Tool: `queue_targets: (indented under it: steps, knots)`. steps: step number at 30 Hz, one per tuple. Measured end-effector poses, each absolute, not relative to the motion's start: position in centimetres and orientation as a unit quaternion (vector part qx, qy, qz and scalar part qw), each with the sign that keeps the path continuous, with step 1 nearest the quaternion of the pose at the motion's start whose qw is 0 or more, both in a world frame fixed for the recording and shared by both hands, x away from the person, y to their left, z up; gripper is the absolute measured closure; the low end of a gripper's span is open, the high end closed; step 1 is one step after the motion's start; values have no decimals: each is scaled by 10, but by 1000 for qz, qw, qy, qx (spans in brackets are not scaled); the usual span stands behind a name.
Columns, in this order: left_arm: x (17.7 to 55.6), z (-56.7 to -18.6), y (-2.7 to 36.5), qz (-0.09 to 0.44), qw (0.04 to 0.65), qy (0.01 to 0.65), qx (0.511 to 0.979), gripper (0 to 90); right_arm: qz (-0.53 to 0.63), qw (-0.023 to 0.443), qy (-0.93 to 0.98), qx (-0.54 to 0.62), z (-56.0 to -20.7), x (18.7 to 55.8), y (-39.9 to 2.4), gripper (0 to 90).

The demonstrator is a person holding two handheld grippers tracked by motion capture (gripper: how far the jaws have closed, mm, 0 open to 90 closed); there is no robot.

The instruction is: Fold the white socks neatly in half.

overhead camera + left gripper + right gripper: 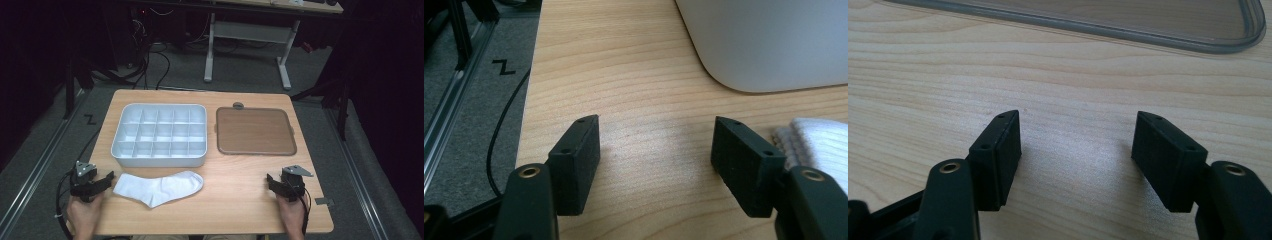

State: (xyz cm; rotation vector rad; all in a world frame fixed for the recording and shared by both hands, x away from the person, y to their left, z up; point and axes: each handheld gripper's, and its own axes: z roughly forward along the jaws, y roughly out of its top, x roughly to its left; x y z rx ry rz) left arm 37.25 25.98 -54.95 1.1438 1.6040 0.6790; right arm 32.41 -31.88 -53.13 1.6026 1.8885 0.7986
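The white sock (159, 187) lies flat near the table's front edge, before the divided tray (159, 135). The left gripper (100, 183), jaws wide and empty, should pinch its cuff edge cleanly; the right gripper (277, 184) waits open.

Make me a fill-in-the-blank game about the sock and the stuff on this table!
1. The sock is the colour ____.
2. The sock lies nearest the ____ tool.
3. The divided tray has ____ inside its compartments.
4. Both the left tool and the right tool have their jaws ____.

Missing words: white; left; nothing; open
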Motion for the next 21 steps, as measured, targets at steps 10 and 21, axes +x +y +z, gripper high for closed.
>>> queue_targets:
  steps: [10, 21]
  knots:
    - [372, -550, 259, 283, 504, 666, 472, 366, 296, 266, 700, 593, -531, 324, -319, 367]
    - [372, -549, 259, 282, 505, 665, 473, 370, 296, 266, 699, 593, -531, 324, -319, 367]
